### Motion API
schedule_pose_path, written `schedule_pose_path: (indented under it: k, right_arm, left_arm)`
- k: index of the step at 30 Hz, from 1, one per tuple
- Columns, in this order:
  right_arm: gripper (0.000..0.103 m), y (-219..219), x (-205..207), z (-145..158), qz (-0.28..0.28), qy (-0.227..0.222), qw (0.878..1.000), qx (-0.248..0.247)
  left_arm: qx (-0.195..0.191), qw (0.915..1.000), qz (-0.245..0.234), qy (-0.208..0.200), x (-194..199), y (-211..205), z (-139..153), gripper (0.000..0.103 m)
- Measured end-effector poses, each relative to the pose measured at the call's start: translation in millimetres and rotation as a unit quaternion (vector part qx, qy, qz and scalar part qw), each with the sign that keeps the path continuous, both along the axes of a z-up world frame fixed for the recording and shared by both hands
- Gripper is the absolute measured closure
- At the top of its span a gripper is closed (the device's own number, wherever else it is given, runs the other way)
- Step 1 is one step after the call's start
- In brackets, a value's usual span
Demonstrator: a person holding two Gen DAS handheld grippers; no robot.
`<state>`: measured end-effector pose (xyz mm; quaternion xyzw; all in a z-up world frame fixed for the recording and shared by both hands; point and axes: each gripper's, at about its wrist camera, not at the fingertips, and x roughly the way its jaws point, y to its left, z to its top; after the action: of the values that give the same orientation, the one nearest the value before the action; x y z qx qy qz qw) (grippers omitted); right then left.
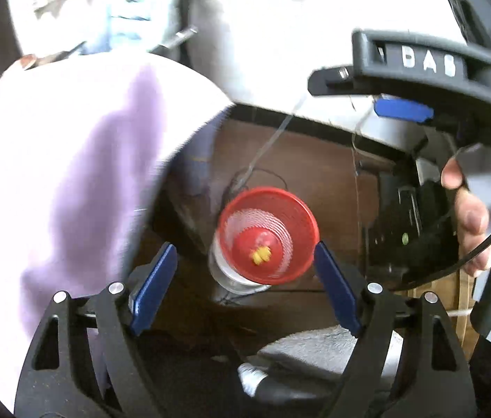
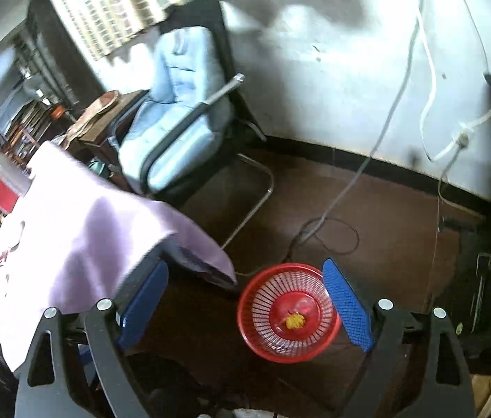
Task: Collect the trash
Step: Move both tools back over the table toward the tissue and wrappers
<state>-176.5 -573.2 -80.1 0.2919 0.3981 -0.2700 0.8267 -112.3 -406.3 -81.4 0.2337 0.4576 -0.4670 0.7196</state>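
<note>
Left wrist view — fingers: the left gripper (image 1: 245, 275) stands spread wide with nothing between the blue pads.
Left wrist view — basket: the red basket (image 1: 268, 235) sits on the brown floor (image 1: 315, 174), below and beyond the fingertips, slightly toward the right-hand finger, whose tip overlaps its rim in the picture only.
Left wrist view — trash: a small yellow scrap (image 1: 262, 255) lies at the bottom of the basket; what it is made of I cannot tell through the blur.
Left wrist view — surroundings: the lilac cloth (image 1: 71, 174) over the surface fills the side of the left-hand finger; the right gripper (image 1: 405, 111), held in a hand (image 1: 468, 216), crosses above the right-hand finger.

Right wrist view — fingers: the right gripper's fingers (image 2: 348, 308) are also wide apart and carry nothing.
Right wrist view — basket: the basket lies between the two fingers, close against the inner side of the right-hand one, mouth facing up toward the camera, the scrap inside.
Right wrist view — surroundings: a pale blue chair (image 2: 175, 111) stands well beyond the fingertips; a cable (image 2: 350, 181) trails down the wall to the floor just past the basket.

Key relation: the basket is straight under both pairs of fingers; being round, it offers no long axis to line up with. Neither hand looks clearly nearer.
Judgement: any further trash would come from the cloth-covered surface, on the left-finger side.
</note>
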Motion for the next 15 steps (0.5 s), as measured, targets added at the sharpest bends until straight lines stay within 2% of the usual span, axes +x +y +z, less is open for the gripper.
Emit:
schedule_pose_path:
  k: [6, 11, 15]
  right_arm:
    - [0.014, 44.1, 32.4, 26.0, 0.043, -0.004, 0.999, -0.017]
    - [0.014, 77.9, 60.0, 44.9, 0.081, -0.013, 0.996, -0.028]
    - [0.013, 109.0, 84.5, 51.8, 0.124, -0.013, 0.992, -0.035]
  left_arm:
    - [-0.04, 0.9971, 0.063, -0.018, 28.5, 65.0, 43.7, 0.023]
    - [-0.052, 0.9926, 0.104, -0.035, 53.9, 107.9, 73.6, 0.022]
    - [-0.063, 0.9842, 0.154, -0.06, 81.3, 150.0, 99.2, 0.018]
